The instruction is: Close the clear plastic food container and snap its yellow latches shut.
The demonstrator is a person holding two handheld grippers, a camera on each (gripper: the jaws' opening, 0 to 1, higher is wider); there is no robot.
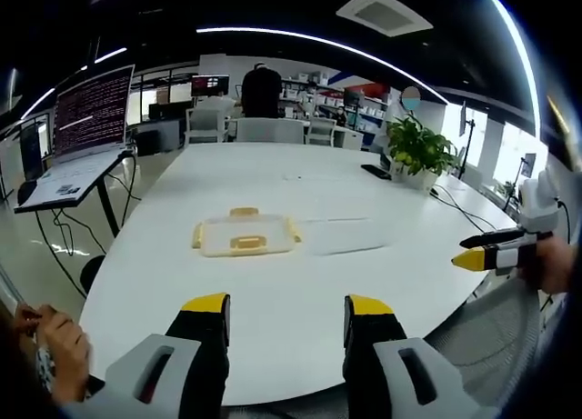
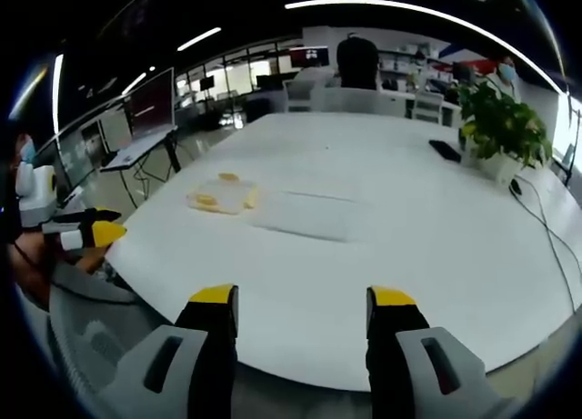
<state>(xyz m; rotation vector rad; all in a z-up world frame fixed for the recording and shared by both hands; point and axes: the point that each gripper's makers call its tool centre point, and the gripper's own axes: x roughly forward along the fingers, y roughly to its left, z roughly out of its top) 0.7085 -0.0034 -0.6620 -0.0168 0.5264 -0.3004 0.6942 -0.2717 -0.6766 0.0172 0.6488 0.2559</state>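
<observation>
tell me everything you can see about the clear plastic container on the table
The clear plastic container is a shallow, squarish box of see-through plastic with rounded corners and yellow latches on its sides. It lies flat on the white table, roughly mid-width and apart from both grippers. In the left gripper view a flat clear panel, likely its lid, lies on the table just beside it; whether the two touch I cannot tell. Nothing grips it; it looks empty. In the right gripper view it sits far off to the left.

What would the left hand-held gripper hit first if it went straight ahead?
Probably the container. The left hand-held gripper, jaws open, points over bare table at it, slightly left of centre. Depth is unclear.
</observation>
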